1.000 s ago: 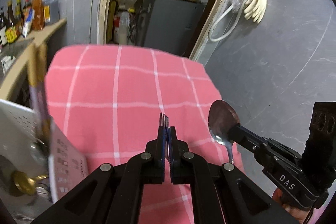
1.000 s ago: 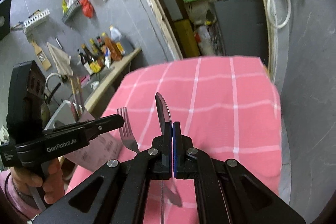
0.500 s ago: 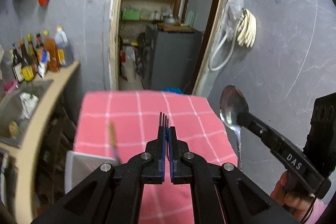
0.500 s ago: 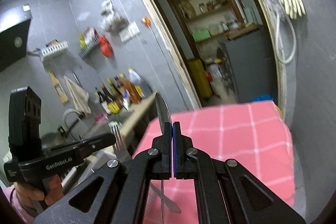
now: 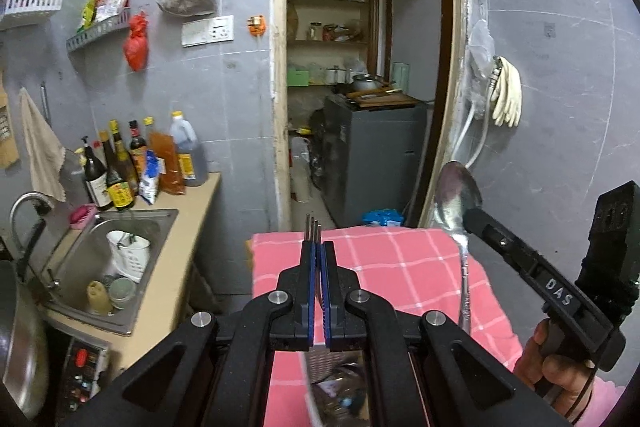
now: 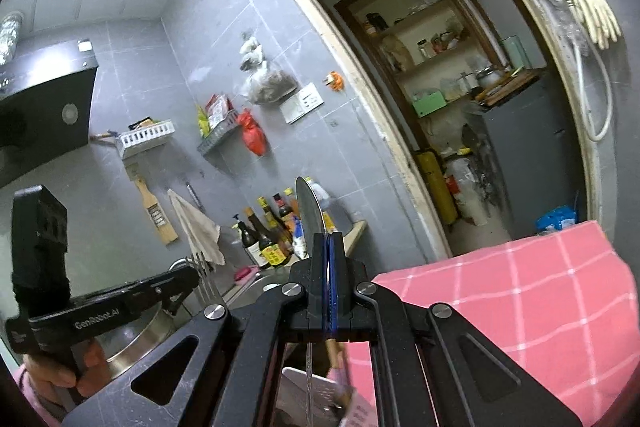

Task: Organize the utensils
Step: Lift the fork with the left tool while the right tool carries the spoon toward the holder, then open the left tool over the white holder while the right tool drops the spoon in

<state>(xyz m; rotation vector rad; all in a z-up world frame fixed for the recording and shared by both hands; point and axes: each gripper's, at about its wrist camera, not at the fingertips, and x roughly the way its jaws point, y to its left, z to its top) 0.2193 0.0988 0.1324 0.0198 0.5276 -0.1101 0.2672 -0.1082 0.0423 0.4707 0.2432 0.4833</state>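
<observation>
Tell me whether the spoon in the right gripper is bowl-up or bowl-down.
Bowl-up. The spoon stands upright, its bowl above the right gripper, whose fingers are shut on the neck; the handle hangs below.

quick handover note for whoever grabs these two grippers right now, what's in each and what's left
Left gripper: shut on a silver metal fork, tines pointing up.
Right gripper: shut on a silver metal spoon, bowl up.
Both are raised, near the edge of the pink checked tablecloth.
A white perforated basket shows below the right gripper.
Done: both utensils picked up.
Left: set each down, probably in that basket; release.
</observation>
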